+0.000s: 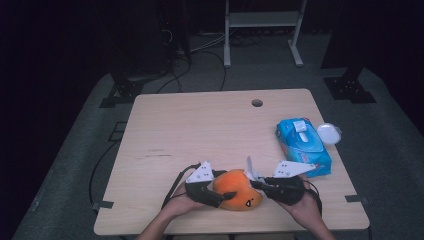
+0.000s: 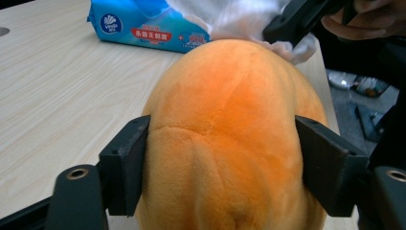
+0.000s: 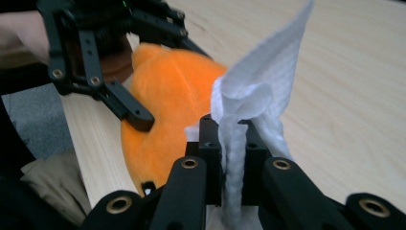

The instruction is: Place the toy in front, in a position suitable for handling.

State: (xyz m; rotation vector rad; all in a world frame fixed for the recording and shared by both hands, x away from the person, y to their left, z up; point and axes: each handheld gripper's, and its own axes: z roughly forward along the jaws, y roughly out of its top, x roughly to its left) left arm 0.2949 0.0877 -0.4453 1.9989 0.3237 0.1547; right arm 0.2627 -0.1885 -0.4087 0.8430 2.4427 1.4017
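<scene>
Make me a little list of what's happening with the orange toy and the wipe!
toy: orange plush toy, lying near the front edge of the table
left gripper: jaws clamped on both sides of the toy
right gripper: jaws pinching a white wipe that sticks up
wipe and toy: right beside each other; touching cannot be told
wipes pack: blue, flat on the table's right side
lid: white, round, beside the pack at the table edge

A lab or recording room — dark walls all round, grey carpet (image 1: 75,145), cables (image 1: 200,55) trailing past the table's far edge, black stand feet (image 1: 122,92) at its far corners, and a white metal rack (image 1: 262,30) behind the plain wooden table (image 1: 200,130).
</scene>
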